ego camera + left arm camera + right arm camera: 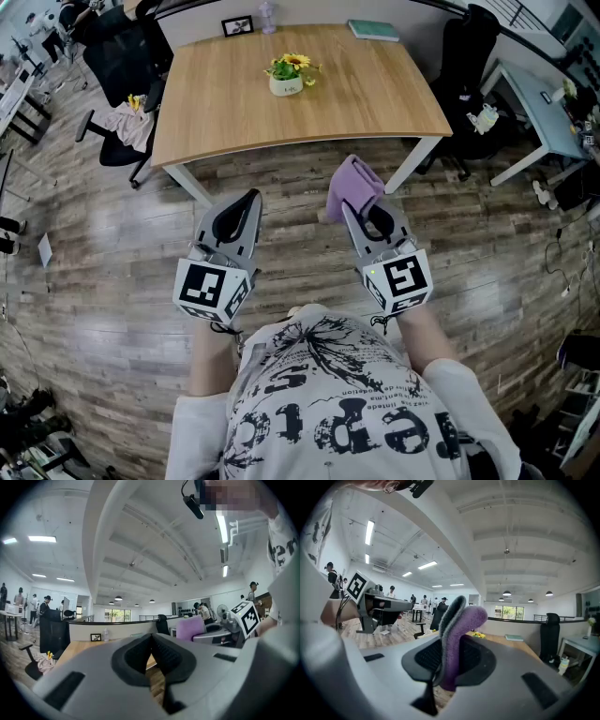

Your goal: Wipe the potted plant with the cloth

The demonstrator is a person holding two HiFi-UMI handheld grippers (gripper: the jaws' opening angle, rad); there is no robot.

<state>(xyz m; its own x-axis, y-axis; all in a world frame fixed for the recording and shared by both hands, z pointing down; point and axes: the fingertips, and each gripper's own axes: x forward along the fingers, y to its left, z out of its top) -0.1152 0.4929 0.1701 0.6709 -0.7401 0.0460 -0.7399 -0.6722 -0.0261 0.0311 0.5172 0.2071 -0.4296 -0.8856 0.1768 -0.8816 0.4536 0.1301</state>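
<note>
- Head view shows me both claws held side by side and apart in front of the person's chest. They sit over the wooden floor (103,281) and point toward the counter (375,94), short of its near edge.
- I read the left claw (249,197) as fully closed. In the left gripper view its dark pads meet at the tips with nothing caught between them. Only a sliver of floor and counter edge shows through the hollow behind the pads.
- The right claw (351,208) is clamped on the purple cloth (354,186). In the right gripper view the cloth is pinched between the pads and stands up past the tips as a folded flap. One face of the flap is purple and the other is grey.
- The potted plant (289,75) has a small white pot with yellow flowers and green leaves. It stands upright near the middle of the counter, toward the far side.
- I see the plant well apart from both claws and from the cloth; nothing touches it.
- Along the counter's far edge I can make out a picture frame (237,25), a bottle (267,14) and a teal book (373,30).
</note>
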